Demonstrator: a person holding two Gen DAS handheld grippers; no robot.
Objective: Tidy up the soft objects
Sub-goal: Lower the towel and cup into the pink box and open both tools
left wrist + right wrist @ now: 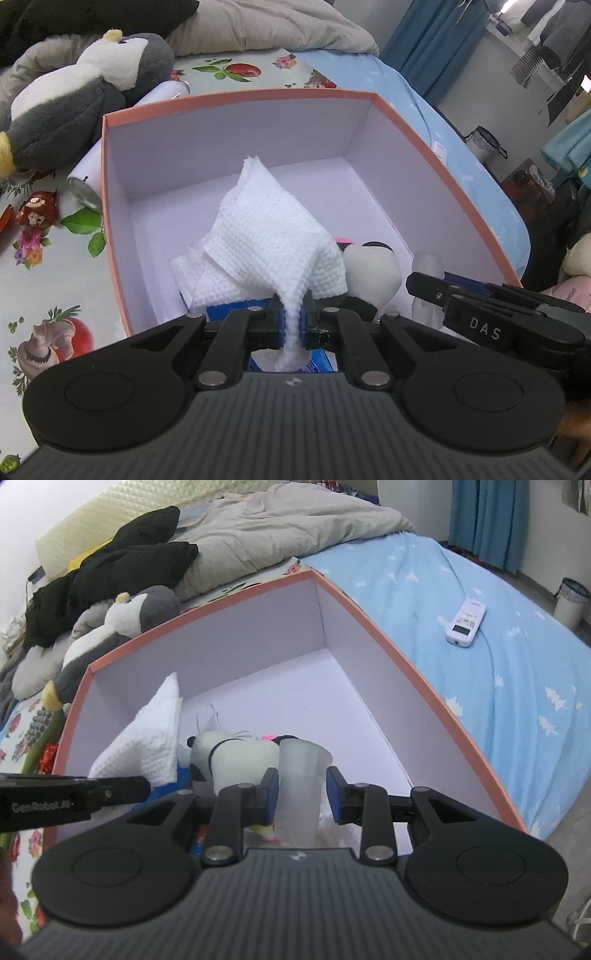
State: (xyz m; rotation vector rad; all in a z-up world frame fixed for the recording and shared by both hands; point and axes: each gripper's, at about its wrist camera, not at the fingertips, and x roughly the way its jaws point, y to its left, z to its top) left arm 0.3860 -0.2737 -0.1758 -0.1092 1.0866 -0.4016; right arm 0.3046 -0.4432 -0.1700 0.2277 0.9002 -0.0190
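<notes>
A pink-rimmed box [240, 98] with white inside walls stands on the bed. My left gripper [291, 314] is shut on a corner of a white waffle-textured cloth [266, 240], which drapes over the box's near left part above a blue pack [236, 308]. Beside the cloth lies a small white plush with black ears [373, 269]. In the right wrist view, my right gripper [301, 794] is open around a clear plastic cup [299, 771] inside the box [369, 624]. The cup leans on the left pad, with a gap at the right pad. The plush [236, 753] lies just beyond.
A grey and white penguin plush [74, 110] and a white can [88, 173] lie left of the box on a fruit-print cover. A grey blanket [277, 528] and black garment [122, 568] lie behind. A white remote [465, 622] rests on the blue sheet to the right.
</notes>
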